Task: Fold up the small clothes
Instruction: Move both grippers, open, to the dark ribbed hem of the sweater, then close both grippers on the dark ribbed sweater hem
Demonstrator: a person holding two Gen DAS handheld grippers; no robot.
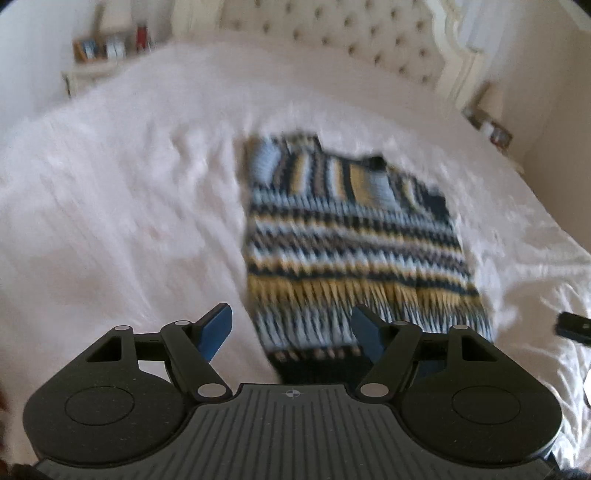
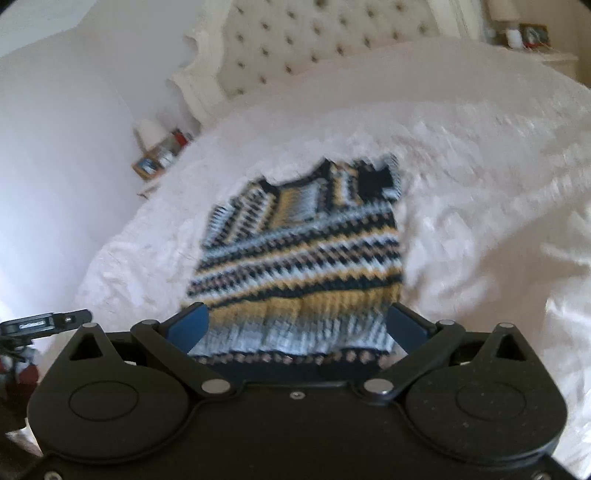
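A small knitted sweater (image 1: 351,236) striped in navy, yellow, light blue and white lies flat on the white bed (image 1: 129,206), sleeves folded in over the chest. My left gripper (image 1: 291,325) is open and empty, hovering above the sweater's lower left hem. In the right wrist view the same sweater (image 2: 303,258) lies ahead, and my right gripper (image 2: 299,325) is open and empty above the middle of its hem. Both views are motion-blurred.
A tufted cream headboard (image 1: 332,33) stands behind the bed. A bedside table with small items (image 1: 107,48) is at the far left, another (image 1: 491,125) at the far right. The other gripper's tip (image 1: 572,326) shows at the right edge.
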